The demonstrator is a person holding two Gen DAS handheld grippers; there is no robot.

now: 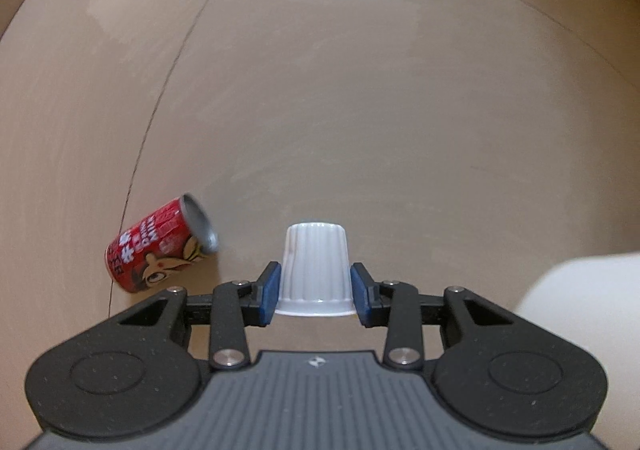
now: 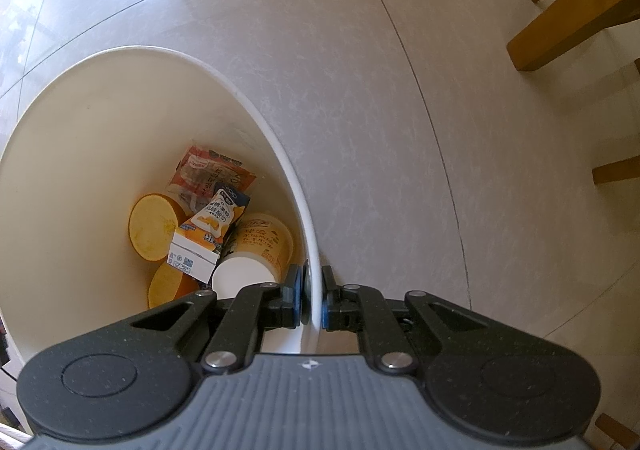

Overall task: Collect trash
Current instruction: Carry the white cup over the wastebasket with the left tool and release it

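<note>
White ribbed cup (image 1: pixel 314 270) pinched between left gripper (image 1: pixel 314 288) pads at lower centre, red can (image 1: pixel 160 246) lower left; right gripper (image 2: pixel 311 296) clamped on bin rim (image 2: pixel 316 270).

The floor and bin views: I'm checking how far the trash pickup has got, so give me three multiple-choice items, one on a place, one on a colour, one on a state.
1. Where is the can?
A. lying on the floor
B. in the bin
C. in a claw

2. What colour is the cup in the left claw?
A. red
B. white
C. orange

3. What does the right claw grip?
A. a carton
B. nothing
C. the bin's rim

Answers: 1 A, it lies on its side on the tiles; 2 B, ribbed white between the pads; 3 C, the pads pinch the wall.
</note>
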